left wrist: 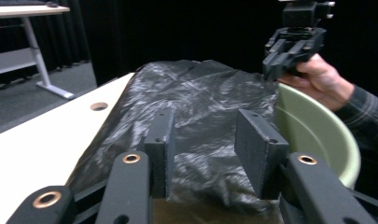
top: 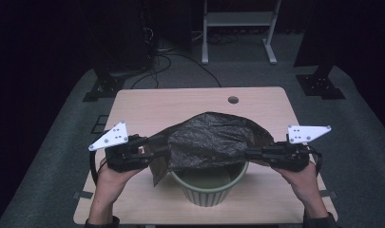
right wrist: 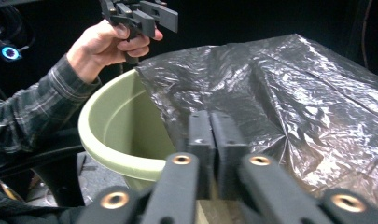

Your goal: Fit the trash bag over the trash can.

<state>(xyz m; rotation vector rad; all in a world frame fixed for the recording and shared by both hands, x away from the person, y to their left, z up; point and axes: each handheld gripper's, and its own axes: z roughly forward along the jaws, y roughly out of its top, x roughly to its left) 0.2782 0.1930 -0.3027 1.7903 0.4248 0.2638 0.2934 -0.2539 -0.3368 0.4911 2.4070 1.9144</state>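
A crinkled black plastic bag (top: 209,140) hangs spread over a pale green ribbed bin (top: 211,187) near the table's front edge, covering the far part of its mouth. My right gripper (right wrist: 212,119) is shut on the bag's (right wrist: 280,88) edge beside the bin rim (right wrist: 112,130). My left gripper (left wrist: 210,123) stands open, its pads well apart, with bag film (left wrist: 200,98) lying loosely between them. In the high view the left gripper (top: 152,152) and right gripper (top: 252,153) sit at the bag's two sides, and a flap droops below the left one.
The light wooden table (top: 152,107) has a round cable hole (top: 233,100) at its back. A white desk frame (top: 237,23) and black stand feet (top: 321,85) stand on the grey floor behind. Dark curtains surround the area.
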